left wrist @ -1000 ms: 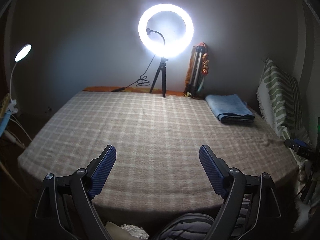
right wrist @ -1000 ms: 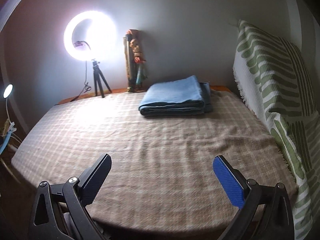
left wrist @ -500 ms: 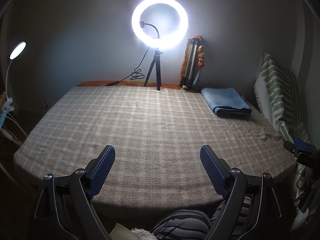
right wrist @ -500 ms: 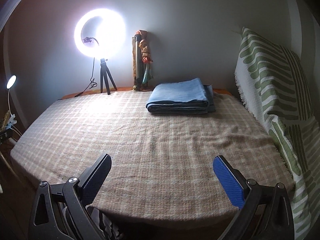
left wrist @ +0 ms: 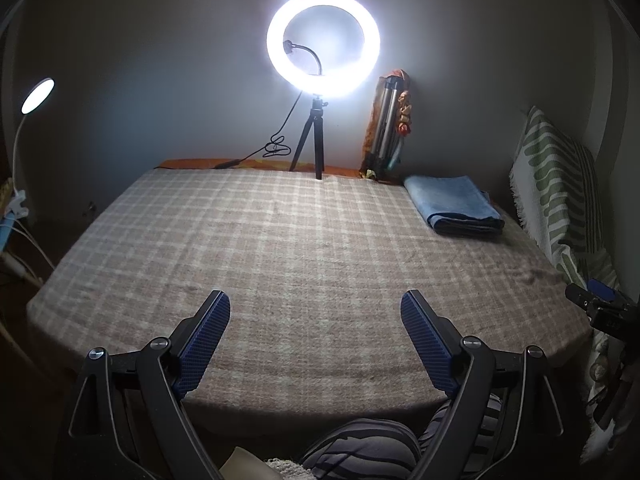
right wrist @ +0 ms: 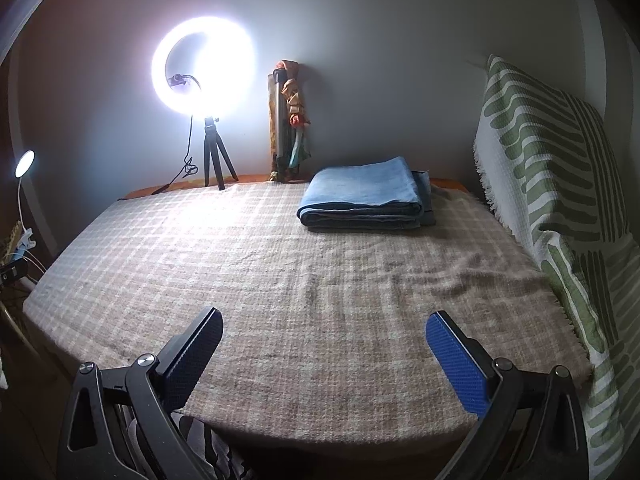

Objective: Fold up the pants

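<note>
Folded blue pants (left wrist: 454,205) lie in a flat stack at the far right of the bed, near the wall; they also show in the right wrist view (right wrist: 366,194). My left gripper (left wrist: 316,314) is open and empty, held over the bed's near edge, far from the pants. My right gripper (right wrist: 323,330) is open and empty, also over the near edge, with the pants far ahead of it. The right gripper's tip (left wrist: 600,304) shows at the right edge of the left wrist view.
A checked beige blanket (left wrist: 280,248) covers the bed. A lit ring light on a small tripod (left wrist: 322,44) and a folded tripod (left wrist: 386,128) stand at the wall. A green-striped pillow (right wrist: 560,184) leans at the right. A desk lamp (left wrist: 38,96) is at the left. Striped clothing (left wrist: 368,448) shows below.
Both grippers have drawn back and shifted a little, so the bed's near edge shows more. Both stay open and empty. The folded pants have not moved.
</note>
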`<state>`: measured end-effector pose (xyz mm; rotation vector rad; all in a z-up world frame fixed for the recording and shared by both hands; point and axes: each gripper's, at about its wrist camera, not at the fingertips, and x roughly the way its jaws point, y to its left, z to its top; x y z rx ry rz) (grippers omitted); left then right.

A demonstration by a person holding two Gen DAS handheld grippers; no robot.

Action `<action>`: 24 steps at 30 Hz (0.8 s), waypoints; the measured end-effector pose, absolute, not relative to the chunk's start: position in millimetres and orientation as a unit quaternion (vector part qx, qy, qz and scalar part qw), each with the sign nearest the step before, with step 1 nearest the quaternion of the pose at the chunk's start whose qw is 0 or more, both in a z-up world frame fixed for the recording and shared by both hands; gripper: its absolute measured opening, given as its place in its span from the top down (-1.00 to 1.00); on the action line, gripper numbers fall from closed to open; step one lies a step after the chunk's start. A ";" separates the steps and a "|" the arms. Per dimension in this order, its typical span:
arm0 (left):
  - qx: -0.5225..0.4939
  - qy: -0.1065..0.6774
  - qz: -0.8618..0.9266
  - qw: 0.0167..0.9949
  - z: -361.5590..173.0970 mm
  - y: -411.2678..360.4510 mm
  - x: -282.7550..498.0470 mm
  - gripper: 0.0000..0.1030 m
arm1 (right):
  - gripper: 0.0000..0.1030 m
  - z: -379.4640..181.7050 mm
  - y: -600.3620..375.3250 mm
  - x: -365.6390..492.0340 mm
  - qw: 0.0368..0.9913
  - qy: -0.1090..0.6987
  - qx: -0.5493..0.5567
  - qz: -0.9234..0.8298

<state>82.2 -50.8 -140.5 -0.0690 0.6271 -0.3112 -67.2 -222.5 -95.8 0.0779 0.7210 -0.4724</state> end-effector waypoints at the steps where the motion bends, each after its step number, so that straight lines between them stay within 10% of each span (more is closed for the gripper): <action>1: -0.034 0.307 -0.152 0.939 -140.6 -51.4 81.7 -0.70 | -1.00 -96.8 -222.4 -66.8 0.907 0.351 0.038 -0.229; 24: -0.030 0.306 -0.154 0.939 -142.8 -57.5 85.9 -0.70 | -0.99 -106.6 -222.0 -68.5 0.903 0.358 0.048 -0.231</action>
